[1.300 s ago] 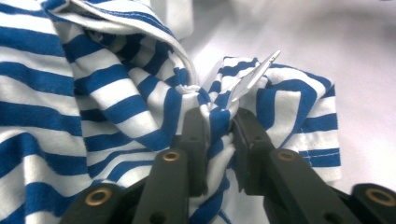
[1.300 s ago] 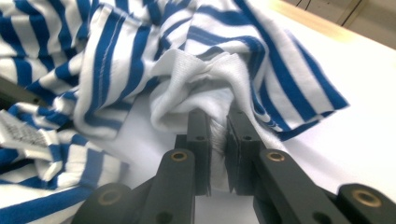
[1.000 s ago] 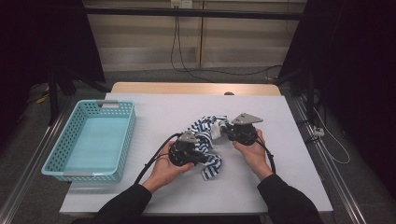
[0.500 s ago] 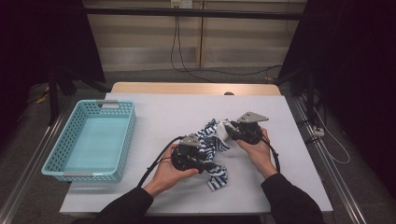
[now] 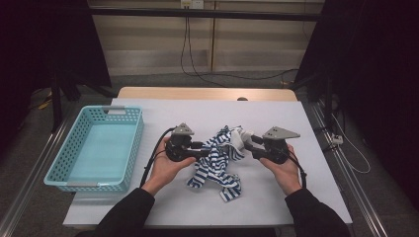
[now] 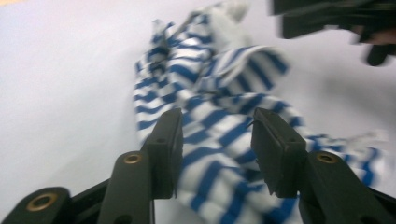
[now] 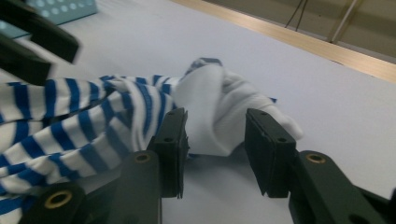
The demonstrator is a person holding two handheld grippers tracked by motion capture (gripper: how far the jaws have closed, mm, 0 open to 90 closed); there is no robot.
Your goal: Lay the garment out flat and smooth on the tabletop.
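Striped cloth [image 5: 215, 160] lies crumpled mid-worktop [image 5: 306, 148], basket [image 5: 74, 175] well apart and holding nothing. Left tongs [image 6: 215, 135] and right tongs [image 7: 215, 140] have just been opening, jaws apart astride the fabric, pads not pressing. Tidying looks barely begun; straightening or folding remains.

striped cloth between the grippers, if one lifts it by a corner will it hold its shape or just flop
Most likely it flops: the striped cloth lies crumpled in soft folds and twisted strands on the table, so the rest would probably hang and trail. It looks thin, so probably light for its size. A bunched fold, like the white part, should pinch easily without slipping.
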